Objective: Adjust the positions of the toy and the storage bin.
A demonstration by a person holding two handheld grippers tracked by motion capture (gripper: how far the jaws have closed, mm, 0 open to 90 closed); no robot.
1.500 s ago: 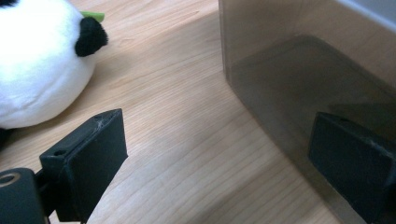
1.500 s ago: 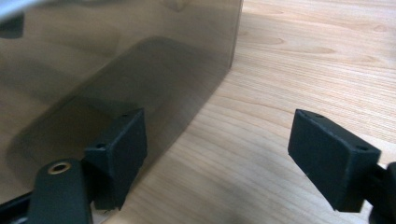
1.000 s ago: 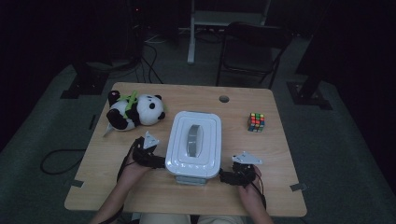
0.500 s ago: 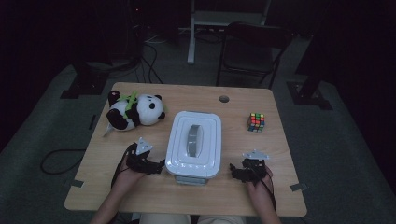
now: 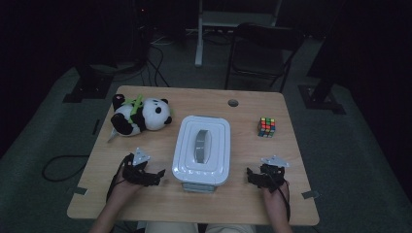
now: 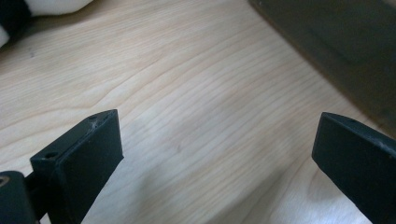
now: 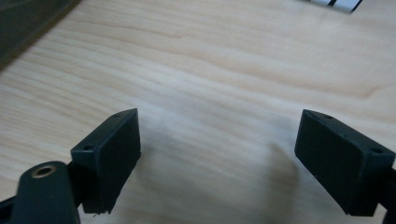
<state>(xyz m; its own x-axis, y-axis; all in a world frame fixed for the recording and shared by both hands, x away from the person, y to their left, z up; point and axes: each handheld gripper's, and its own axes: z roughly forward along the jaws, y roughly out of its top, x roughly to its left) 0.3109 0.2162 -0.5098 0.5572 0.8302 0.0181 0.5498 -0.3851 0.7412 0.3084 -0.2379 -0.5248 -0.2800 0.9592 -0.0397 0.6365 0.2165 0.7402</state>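
A white lidded box [image 5: 202, 148] with a grey handle in its top stands in the middle of the wooden table [image 5: 243, 204]. My left gripper [image 5: 156, 174] rests on the table just left of the box, open, jaws pointing toward it. In the left gripper view its jaws [image 6: 219, 154] are wide apart over bare wood, and the box's dark side [image 6: 345, 37] fills the upper right. My right gripper [image 5: 250, 175] lies to the right of the box, open. Bare table shows between its jaws [image 7: 219, 149].
A plush panda [image 5: 138, 115] lies at the back left of the table. A colour cube [image 5: 266, 127] sits at the back right. A round cable hole [image 5: 233, 103] is near the far edge. A dark chair [image 5: 262, 48] stands beyond the table.
Both grippers have drawn back from the sides of the box toward the near edge and outward; the box has not moved.
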